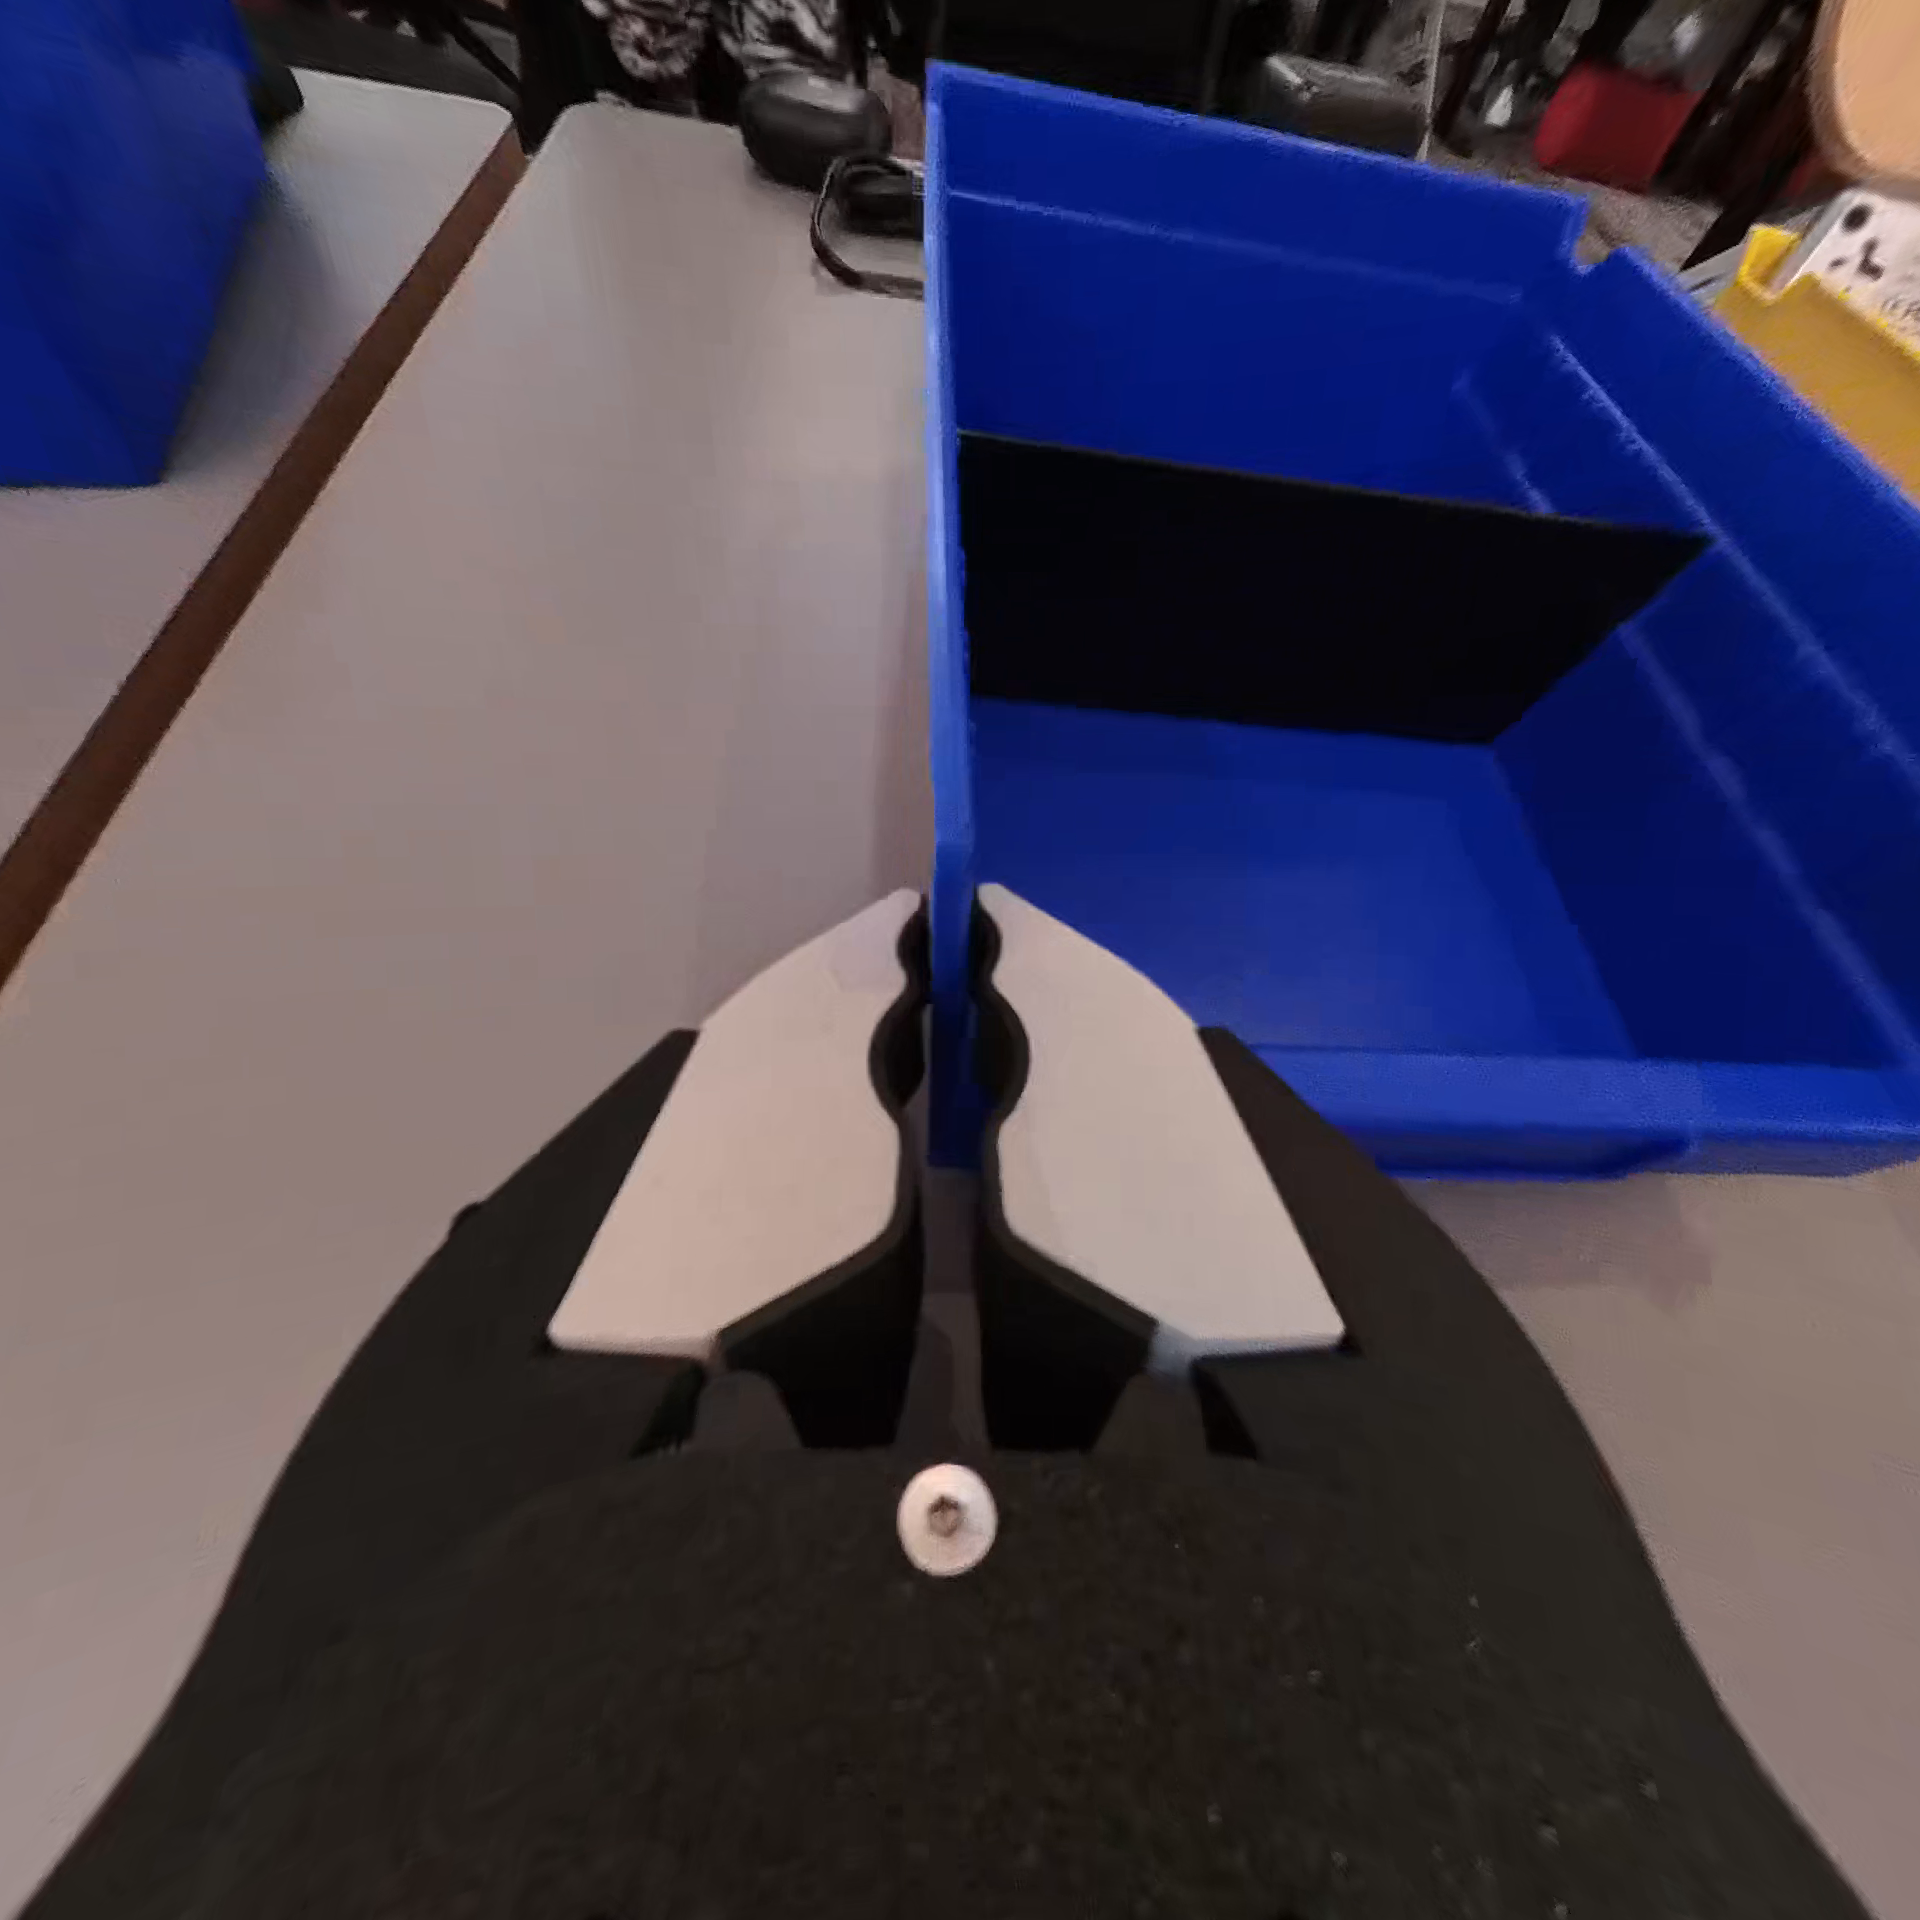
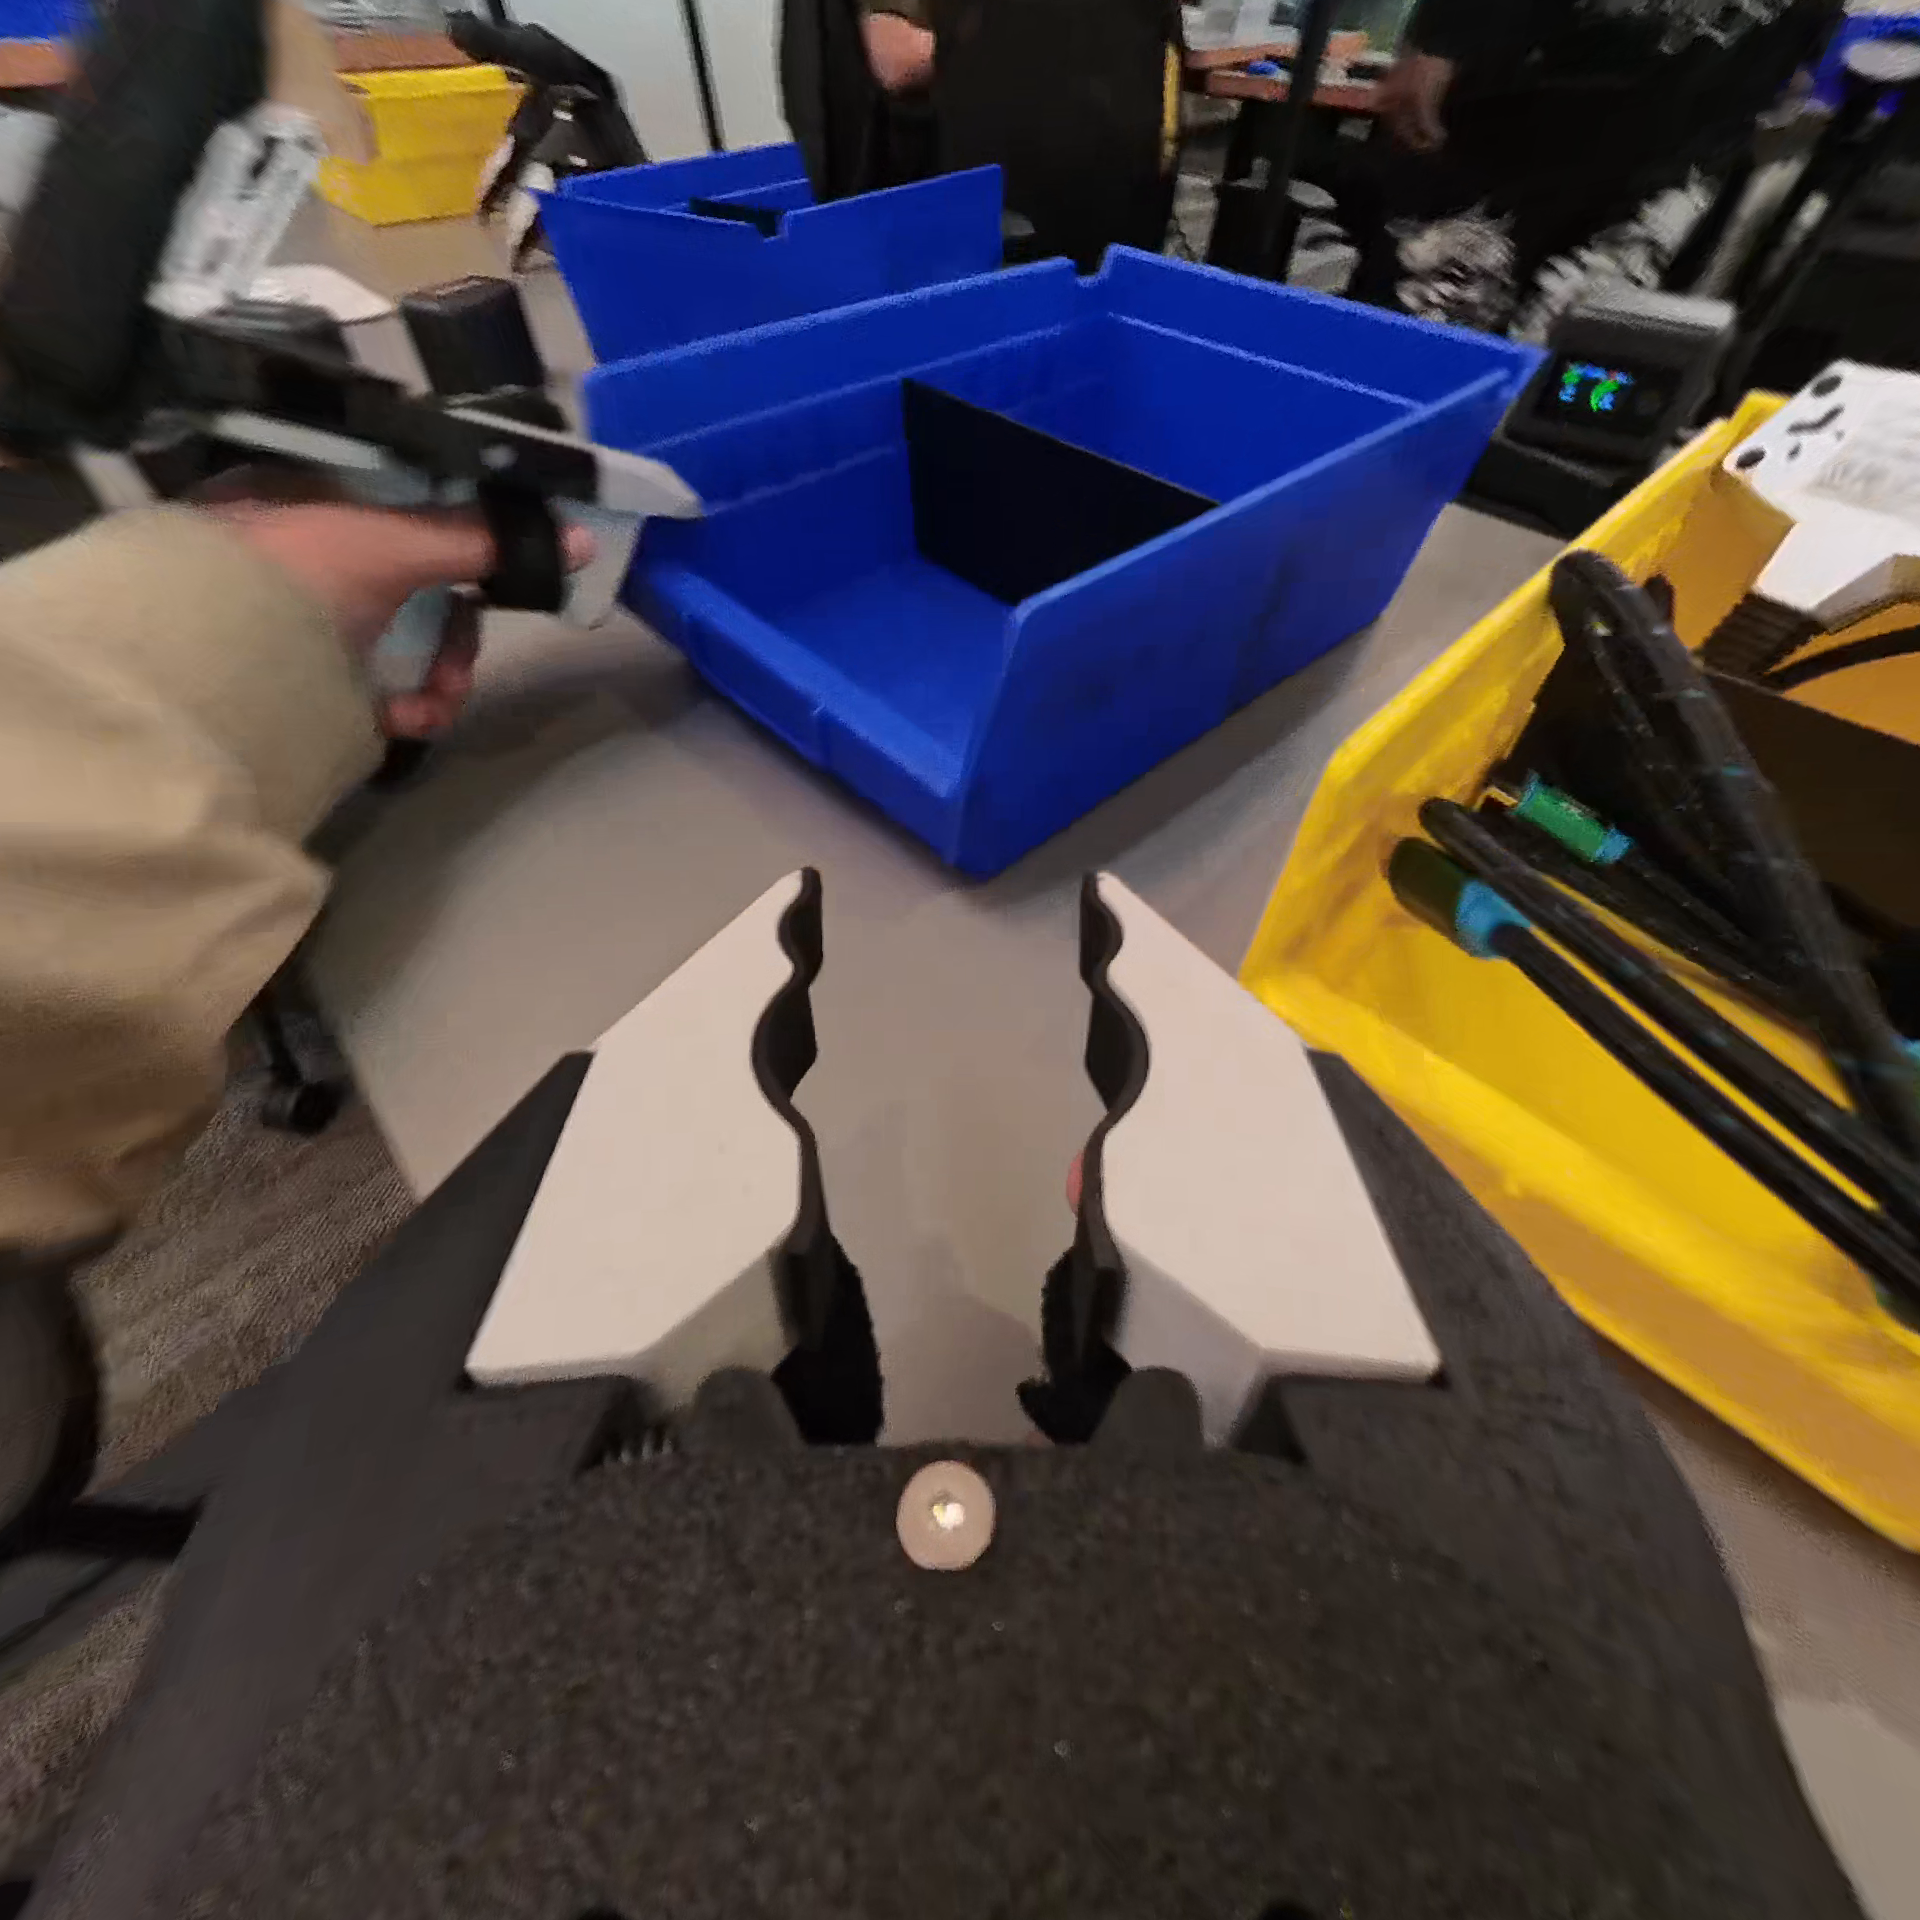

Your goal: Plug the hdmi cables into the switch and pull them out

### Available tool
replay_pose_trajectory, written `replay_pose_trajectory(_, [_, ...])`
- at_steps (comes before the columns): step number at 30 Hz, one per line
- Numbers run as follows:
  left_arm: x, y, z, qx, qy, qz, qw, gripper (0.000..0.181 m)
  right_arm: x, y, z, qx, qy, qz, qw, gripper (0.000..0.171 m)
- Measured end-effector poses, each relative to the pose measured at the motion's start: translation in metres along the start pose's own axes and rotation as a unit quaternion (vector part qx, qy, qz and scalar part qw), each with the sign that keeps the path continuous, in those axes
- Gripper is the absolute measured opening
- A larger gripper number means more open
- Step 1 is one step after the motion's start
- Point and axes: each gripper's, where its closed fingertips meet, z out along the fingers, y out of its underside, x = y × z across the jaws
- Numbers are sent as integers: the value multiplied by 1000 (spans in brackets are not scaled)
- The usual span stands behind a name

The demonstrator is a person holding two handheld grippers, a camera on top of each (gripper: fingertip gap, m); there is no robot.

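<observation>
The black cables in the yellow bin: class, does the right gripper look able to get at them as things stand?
Probably yes. The right gripper is open and holds nothing, the yellow bin sits just to its right, and the black cables lie uncovered, near the bin's open top.

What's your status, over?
Left gripper shut on blue bin wall. Right gripper open, empty. Cables in yellow bin. Switch unseen.

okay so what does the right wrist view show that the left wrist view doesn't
Only the right wrist view shows the cables in the yellow bin, the right gripper with jaws open over the table, and a second blue bin behind.
Only the left wrist view shows the left gripper from close up, jaws closed on the blue bin's side wall.
Both show the blue bin with its black divider.
</observation>
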Motion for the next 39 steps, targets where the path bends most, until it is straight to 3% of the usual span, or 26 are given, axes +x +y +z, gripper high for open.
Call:
replay_pose_trajectory(6, [24,36,-64,-24,-43,31,998,4,2,8,58,-41,50,75,995,51])
replay_pose_trajectory(11, [44,55,-121,-30,-110,90,989,6,5,2,49,-17,98,88,991,6])
replay_pose_trajectory(14, [60,35,-154,28,-161,117,980,5,1,-18,28,21,110,62,992,2])
replay_pose_trajectory(17, [90,-12,-184,120,-182,142,966,4,9,-68,-10,105,118,33,987,2])
replay_pose_trajectory(21, [164,-102,-205,234,-142,188,943,5,53,-152,-90,212,163,2,964,3])
replay_pose_trajectory(24, [242,-164,-199,291,-89,219,927,6,109,-201,-163,268,223,-18,937,3])
replay_pose_trajectory(27, [335,-197,-171,324,-23,230,917,6,179,-221,-238,292,295,-22,910,3])
replay_pose_trajectory(30, [435,-193,-128,318,46,219,921,6,258,-203,-304,272,358,-13,893,3])
replay_pose_trajectory(33, [533,-156,-73,278,96,202,934,7,344,-156,-353,207,409,4,889,3])
replay_pose_trajectory(36, [608,-91,-13,208,125,211,947,7,424,-74,-377,122,418,34,900,3])
replay_pose_trajectory(39, [641,-19,23,143,134,224,955,7,468,30,-372,35,379,103,919,2])
